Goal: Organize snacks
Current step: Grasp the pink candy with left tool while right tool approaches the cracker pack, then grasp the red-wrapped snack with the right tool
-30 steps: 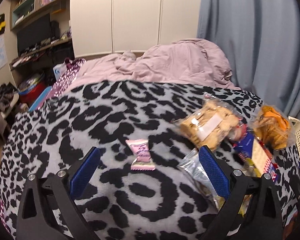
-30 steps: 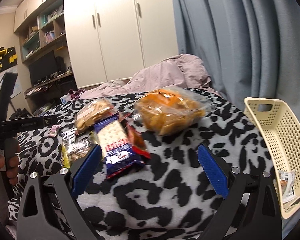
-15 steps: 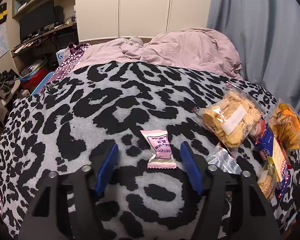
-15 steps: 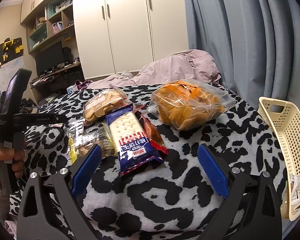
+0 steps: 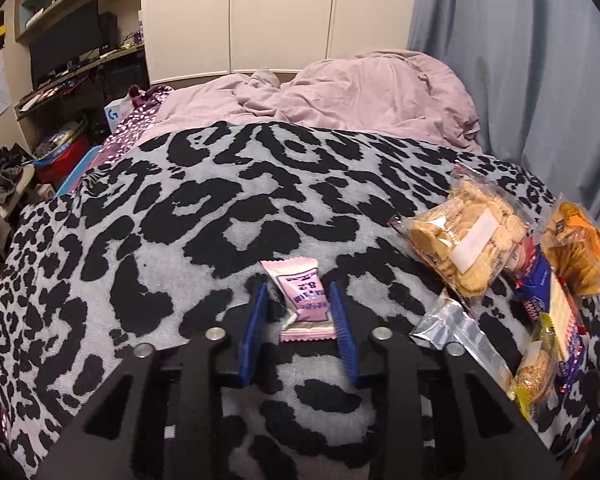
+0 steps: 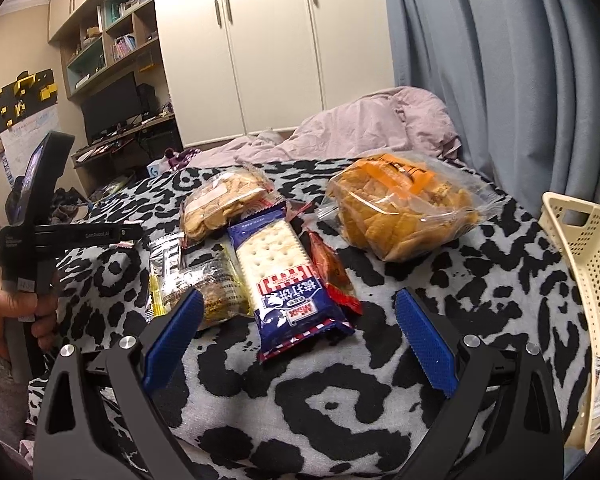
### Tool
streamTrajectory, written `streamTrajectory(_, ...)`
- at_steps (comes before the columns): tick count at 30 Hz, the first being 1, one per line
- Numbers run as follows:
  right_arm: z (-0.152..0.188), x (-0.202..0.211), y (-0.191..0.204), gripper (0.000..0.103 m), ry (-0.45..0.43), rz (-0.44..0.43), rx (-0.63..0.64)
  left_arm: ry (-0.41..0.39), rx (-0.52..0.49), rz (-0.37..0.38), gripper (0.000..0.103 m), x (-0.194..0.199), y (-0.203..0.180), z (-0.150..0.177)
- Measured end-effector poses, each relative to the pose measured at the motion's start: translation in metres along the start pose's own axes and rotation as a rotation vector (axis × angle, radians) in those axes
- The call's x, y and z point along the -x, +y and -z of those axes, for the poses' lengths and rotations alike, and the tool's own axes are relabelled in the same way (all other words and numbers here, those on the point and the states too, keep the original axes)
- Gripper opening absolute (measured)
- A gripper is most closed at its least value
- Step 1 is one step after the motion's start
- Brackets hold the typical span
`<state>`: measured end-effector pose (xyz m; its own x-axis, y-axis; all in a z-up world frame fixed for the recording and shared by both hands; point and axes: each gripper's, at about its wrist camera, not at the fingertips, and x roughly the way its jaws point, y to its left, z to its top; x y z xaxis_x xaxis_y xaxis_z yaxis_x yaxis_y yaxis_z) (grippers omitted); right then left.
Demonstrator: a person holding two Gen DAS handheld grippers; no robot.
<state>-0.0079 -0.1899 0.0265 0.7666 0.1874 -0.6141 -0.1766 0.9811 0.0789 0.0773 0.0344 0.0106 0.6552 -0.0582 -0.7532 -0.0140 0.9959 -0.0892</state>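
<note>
A small pink snack packet (image 5: 296, 280) lies on the leopard-print blanket (image 5: 160, 240). My left gripper (image 5: 298, 300) is closing on it, the blue pads (image 5: 342, 320) at its two sides and the wrapper pinched between them. The right wrist view shows that gripper's body (image 6: 52, 236) held by a hand (image 6: 4, 312) at the far left. My right gripper (image 6: 300, 298) stands open just in front of a blue cracker pack (image 6: 284, 272), with nothing gripped. A cream basket (image 6: 580, 264) sits at the right edge of the bed.
Beside the cracker pack lie a bag of round biscuits (image 6: 224, 204), an orange chip bag (image 6: 400, 208), a red packet (image 6: 332, 276) and a clear nut-bar packet (image 6: 204, 284). A pink duvet (image 5: 340, 92) is bunched behind. The curtain (image 6: 500, 80) hangs on the right.
The left jaws went from wide open to closed around the pink packet as the gripper came up to it. The right gripper drew nearer the snack pile, still open.
</note>
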Motion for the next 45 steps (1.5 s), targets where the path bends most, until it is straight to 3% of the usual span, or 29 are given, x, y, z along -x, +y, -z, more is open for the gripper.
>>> streamTrajectory(16,-0.022,-0.046,0.004,0.097,0.156,-0.042,0.052,-0.049,0.01,0.054,0.024,0.013,0.007,0.004)
streamTrajectory(20,-0.029,-0.052,0.0,0.083,0.18,-0.079,0.015,-0.06,0.007,0.072,0.024,0.018,0.005,0.005)
streamTrajectory(26,-0.034,-0.057,-0.006,0.075,0.189,-0.087,-0.028,-0.074,0.01,0.086,0.024,0.023,0.005,0.005)
streamTrajectory(34,-0.039,-0.076,0.004,0.074,0.226,-0.048,0.029,-0.08,0.018,0.097,0.024,0.026,0.007,0.005)
streamTrajectory(38,-0.037,-0.074,0.008,0.058,0.214,-0.055,0.03,-0.081,0.024,0.099,0.024,0.027,0.008,0.005)
streamTrajectory(45,-0.036,-0.059,0.008,0.054,0.17,-0.071,0.007,-0.087,0.016,0.109,0.024,0.031,0.004,0.005)
